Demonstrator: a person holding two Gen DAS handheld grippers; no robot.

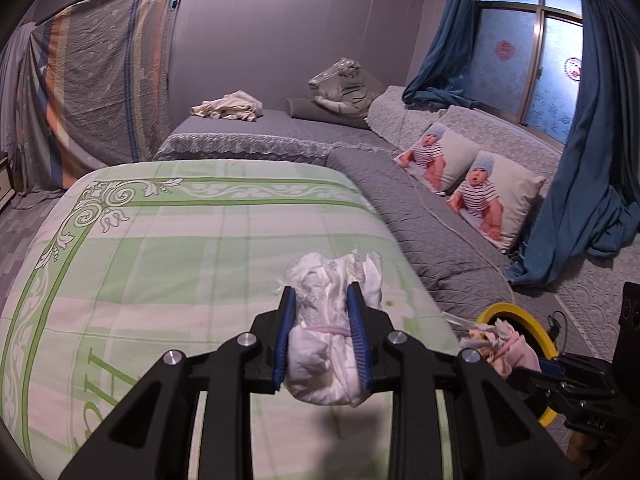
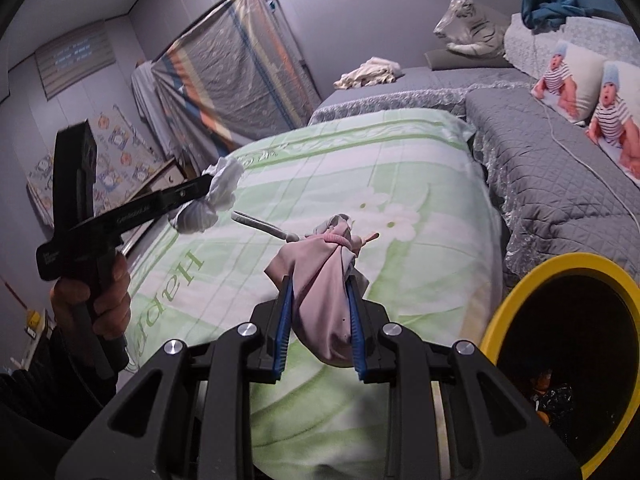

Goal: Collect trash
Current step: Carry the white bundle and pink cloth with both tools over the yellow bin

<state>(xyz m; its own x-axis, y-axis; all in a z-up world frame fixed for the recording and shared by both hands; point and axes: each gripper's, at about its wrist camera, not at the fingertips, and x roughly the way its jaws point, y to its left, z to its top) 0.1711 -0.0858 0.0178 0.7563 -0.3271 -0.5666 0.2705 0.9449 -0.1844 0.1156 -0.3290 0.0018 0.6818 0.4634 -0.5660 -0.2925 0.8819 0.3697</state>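
My left gripper (image 1: 322, 296) is shut on a rolled white diaper (image 1: 332, 320) and holds it above the green bedspread (image 1: 160, 240). The same diaper (image 2: 218, 196) and left gripper (image 2: 208, 184) show at the left of the right wrist view. My right gripper (image 2: 320, 284) is shut on a pink tied trash bundle (image 2: 324, 280), held over the bed. The bundle also shows in the left wrist view (image 1: 508, 344). A yellow-rimmed trash bin (image 2: 516, 280) with a dark inside stands at the bed's right edge, just right of my right gripper; it shows in the left wrist view too (image 1: 532, 324).
A grey quilted sofa bed (image 1: 440, 220) with two baby-print pillows (image 1: 476, 184) runs along the right. Blue curtains (image 1: 592, 184) hang by the window. A plush tiger (image 1: 344, 88) and crumpled cloth (image 1: 230, 106) lie at the back. A grey cord (image 2: 264, 226) lies on the bedspread.
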